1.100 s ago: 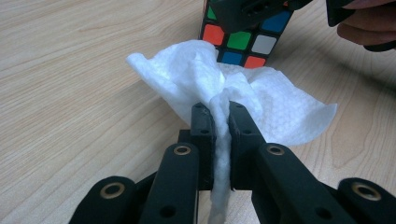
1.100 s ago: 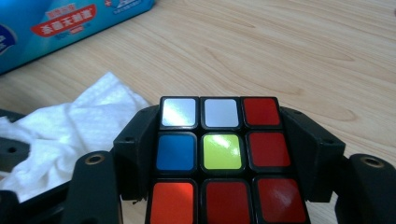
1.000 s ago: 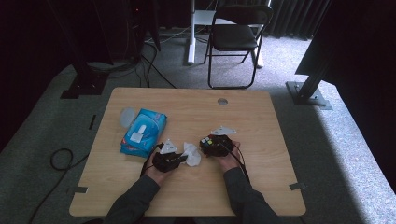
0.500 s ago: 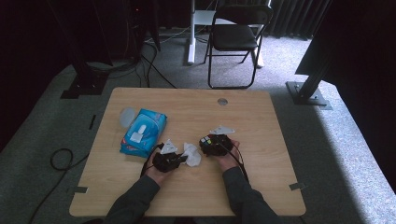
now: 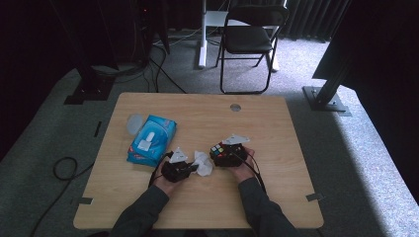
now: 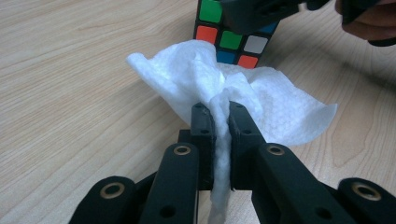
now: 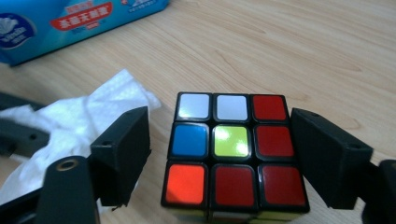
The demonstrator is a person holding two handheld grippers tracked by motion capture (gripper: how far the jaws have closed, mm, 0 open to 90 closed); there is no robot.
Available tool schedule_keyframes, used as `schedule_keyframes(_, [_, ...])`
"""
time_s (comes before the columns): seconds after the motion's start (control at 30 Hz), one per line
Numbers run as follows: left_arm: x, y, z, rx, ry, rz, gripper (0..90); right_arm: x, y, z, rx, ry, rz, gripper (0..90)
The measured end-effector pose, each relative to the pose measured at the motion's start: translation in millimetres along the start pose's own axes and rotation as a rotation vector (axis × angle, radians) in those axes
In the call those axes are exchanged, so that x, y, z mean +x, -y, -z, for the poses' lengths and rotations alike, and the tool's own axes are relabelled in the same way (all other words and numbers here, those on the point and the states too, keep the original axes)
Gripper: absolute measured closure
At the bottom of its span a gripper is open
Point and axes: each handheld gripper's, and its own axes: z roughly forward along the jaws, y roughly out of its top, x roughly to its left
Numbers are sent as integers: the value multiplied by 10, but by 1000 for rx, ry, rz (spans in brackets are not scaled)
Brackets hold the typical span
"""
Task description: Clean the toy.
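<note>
While you held both tools low over the near half of the table (image 5: pixel 296 123), little had shifted across the last second: the wipe moved slightly closer to the cube, and the cube stayed where it was, which suggests the cleaning stroke was about to start rather than under way. Starting at the left, the blue pack of wipes (image 5: pixel 150 139) lay flat on the wood, with a pale round lid (image 5: pixel 134 122) just beyond its far corner. Next came your left gripper (image 5: pixel 184 169), its jaws pressed together on a fold of the white wipe (image 6: pixel 219 88), which bunched up and fanned out ahead of the tips. Your left gripper view showed that crumpled sheet reaching to the cube's near side; whether it actually touched I cannot tell. To the right, your right gripper (image 7: pixel 219 149) stood with its jaws apart, one on each side of the Rubik's cube (image 7: pixel 232 149) and not quite pressing its flanks, so the cube looked steadied rather than clamped. That cube rested on the table near the middle, scrambled, its top showing white, red, blue, green and orange stickers in glossy black frames.
</note>
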Motion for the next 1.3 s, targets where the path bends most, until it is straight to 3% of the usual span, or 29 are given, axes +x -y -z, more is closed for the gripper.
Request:
schedule_keyframes(0.37, [-4, 0, -7, 2, 1, -1, 829, -119, 151, 166, -46, -73, 33, 224])
schedule_keyframes(0.6, [-12, 0, -15, 1, 1, -2, 828, -161, 182, 208, -45, -91, 37, 225])
schedule_keyframes(0.9, [-5, 0, -5, 0, 0, -3, 829, -122, 224, 96, -19, -63, 7, 259])
schedule_keyframes(1.0, [-3, 0, -4, -1, 0, -2, 828, -115, 233, 93, -30, -55, 3, 317])
schedule_keyframes(1.3, [-10, -2, -12, 1, 0, -2, 829, -86, 248, 110, -46, -18, 8, 339])
